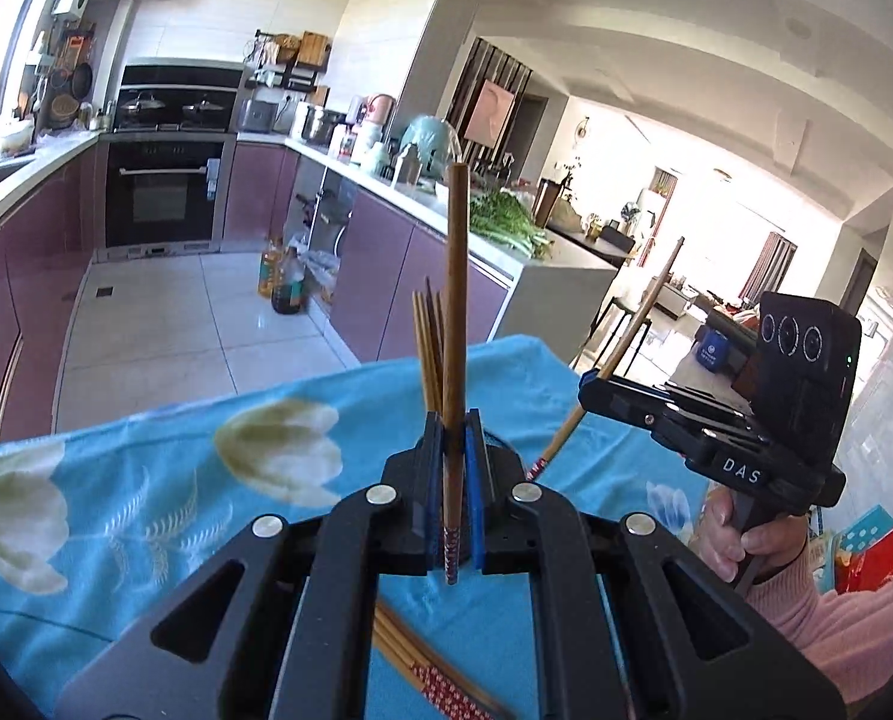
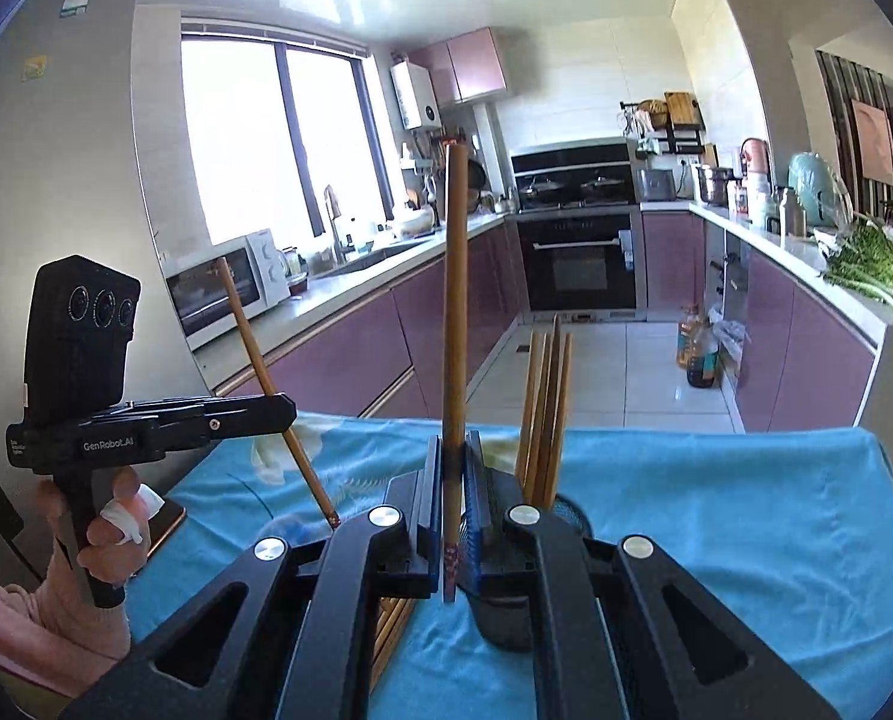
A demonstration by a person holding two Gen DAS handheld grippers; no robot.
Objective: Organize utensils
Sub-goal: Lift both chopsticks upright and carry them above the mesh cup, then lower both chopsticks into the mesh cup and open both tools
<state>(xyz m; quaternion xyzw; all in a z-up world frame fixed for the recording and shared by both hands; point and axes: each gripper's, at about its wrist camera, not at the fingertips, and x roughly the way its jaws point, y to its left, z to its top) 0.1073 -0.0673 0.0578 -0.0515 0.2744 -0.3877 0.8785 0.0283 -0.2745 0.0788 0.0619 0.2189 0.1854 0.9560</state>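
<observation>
Chopstick [image 1: 455,324] upright in left gripper [image 1: 455,450], lengthwise vertical

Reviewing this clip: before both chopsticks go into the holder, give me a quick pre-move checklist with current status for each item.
1. Left gripper shut on its chopstick: ok.
2. Right gripper shut on its chopstick: ok.
3. Both held chopsticks clear of the blue cloth: ok.
4. Mesh holder upright, chopsticks already standing in it: ok.
5. Free room in the holder: cannot tell.
6. Loose chopsticks remain on the cloth: not ok.
</observation>
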